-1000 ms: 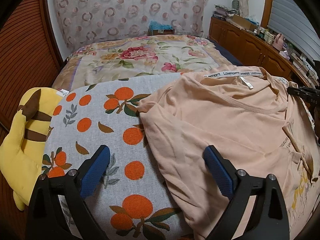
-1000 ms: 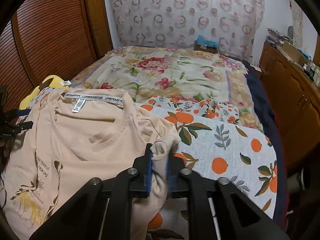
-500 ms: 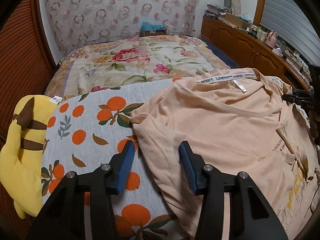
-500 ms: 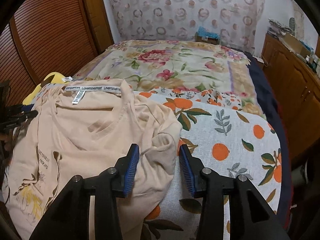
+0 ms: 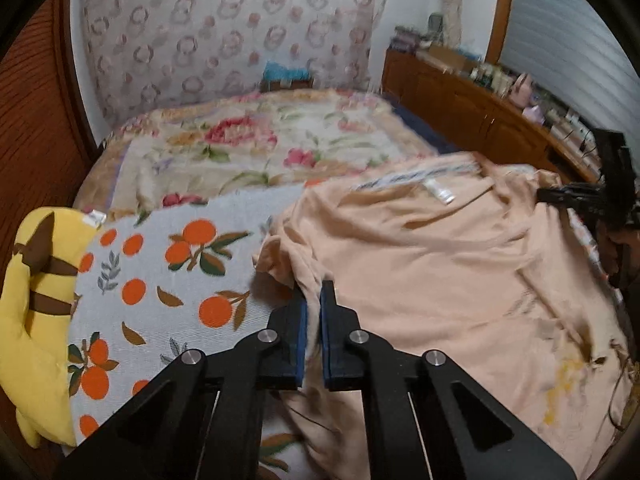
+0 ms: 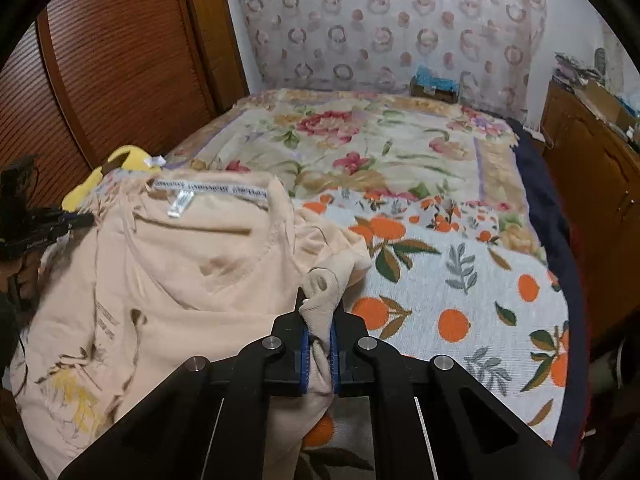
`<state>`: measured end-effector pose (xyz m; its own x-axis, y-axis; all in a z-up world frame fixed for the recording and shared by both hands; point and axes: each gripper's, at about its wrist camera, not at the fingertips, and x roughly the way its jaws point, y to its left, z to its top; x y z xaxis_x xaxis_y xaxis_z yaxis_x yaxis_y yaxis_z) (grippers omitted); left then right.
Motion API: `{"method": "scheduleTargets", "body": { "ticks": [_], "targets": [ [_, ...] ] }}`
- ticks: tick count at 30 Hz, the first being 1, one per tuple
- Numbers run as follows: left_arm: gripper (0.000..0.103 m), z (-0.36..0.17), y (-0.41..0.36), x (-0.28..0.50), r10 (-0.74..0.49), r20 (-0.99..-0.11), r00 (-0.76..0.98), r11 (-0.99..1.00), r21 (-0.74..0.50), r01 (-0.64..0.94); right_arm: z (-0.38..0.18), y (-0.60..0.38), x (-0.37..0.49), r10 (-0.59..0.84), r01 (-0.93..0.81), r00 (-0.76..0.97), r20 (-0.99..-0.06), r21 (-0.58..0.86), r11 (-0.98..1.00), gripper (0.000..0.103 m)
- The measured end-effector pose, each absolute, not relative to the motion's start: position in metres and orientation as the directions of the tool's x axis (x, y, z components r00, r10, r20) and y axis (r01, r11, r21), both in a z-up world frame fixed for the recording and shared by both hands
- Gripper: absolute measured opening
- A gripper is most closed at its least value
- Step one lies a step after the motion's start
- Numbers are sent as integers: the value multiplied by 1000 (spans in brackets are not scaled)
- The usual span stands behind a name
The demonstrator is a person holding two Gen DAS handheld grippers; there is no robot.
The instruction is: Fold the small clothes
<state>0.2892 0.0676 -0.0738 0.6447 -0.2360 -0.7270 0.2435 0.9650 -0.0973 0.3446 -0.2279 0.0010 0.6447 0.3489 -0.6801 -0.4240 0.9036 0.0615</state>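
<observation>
Both grippers, left [image 5: 313, 300] and right [image 6: 319, 312], clamp the shirt's [image 6: 192, 264] opposite sleeve edges, ready to fold it.

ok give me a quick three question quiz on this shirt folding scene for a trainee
1. True or false: both grippers are shut on cloth of the peach t-shirt.
2. Multiple choice: what lies directly under the t-shirt? A) bare wooden floor B) an orange-print cloth C) a blue towel
3. Short answer: what yellow thing sits at the left edge of the left wrist view?

Key
1. True. The left gripper pinches the shirt's side edge; the right gripper has a bunched fold between its fingers.
2. B
3. A yellow plush toy with brown stripes.
</observation>
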Motion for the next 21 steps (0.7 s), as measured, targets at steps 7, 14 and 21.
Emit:
{"method": "scheduleTargets", "body": {
  "ticks": [7, 14, 21],
  "targets": [
    [7, -26, 70, 232, -259, -638, 725, 960, -89, 265, 31, -231, 294, 348, -413, 724, -596, 31, 910, 7],
    [7, -3, 72, 159, -277, -570, 773, 955, -74, 288, 46, -232, 210, 378, -441, 761, -527, 6, 897, 7],
    [7, 7, 73, 87, -288, -532, 796, 952, -67, 300, 43, -241, 121, 396, -457, 779, -486, -8, 890, 7]
  ]
}}
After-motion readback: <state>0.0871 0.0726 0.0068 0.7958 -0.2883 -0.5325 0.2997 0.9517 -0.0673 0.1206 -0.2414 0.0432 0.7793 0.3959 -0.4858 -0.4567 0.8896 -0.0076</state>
